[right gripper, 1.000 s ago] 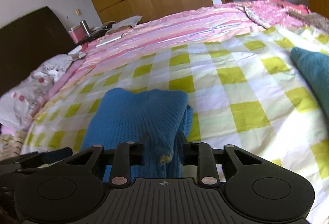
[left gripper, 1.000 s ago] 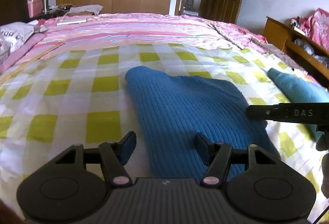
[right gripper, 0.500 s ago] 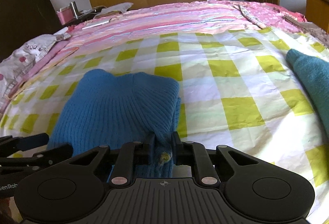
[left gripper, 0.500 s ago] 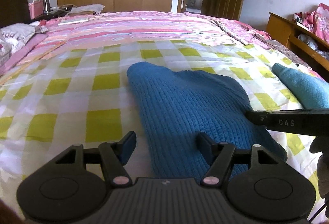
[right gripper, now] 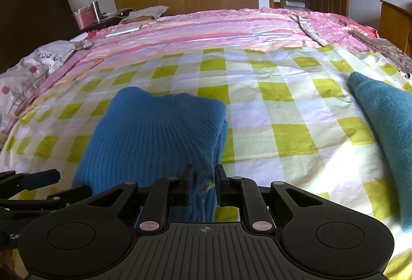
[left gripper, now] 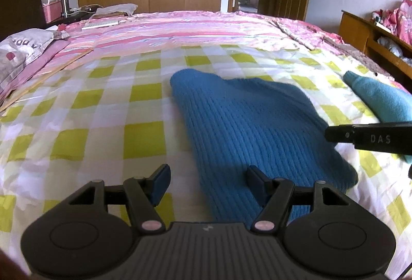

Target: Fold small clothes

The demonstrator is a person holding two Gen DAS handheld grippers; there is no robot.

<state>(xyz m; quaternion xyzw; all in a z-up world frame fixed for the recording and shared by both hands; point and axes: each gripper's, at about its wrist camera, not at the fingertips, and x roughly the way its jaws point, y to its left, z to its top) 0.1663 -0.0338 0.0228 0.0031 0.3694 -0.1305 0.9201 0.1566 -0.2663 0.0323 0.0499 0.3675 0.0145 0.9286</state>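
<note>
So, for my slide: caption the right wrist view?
Right gripper pinching a blue knit sweater on a checked bedsheet.

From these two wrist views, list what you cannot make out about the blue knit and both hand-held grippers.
- Blue knit: its near edge is hidden behind the right hand-held gripper body in the right wrist view, so the amount clamped is unclear.
- Garment type: folded, so no sleeves or neckline show in either view.
- Yellowish speck at the pinch: too small to identify.
- Teal cloth: cut off by the frame edge.
- Left hand-held gripper: open; contact with the knit is unclear.
</note>
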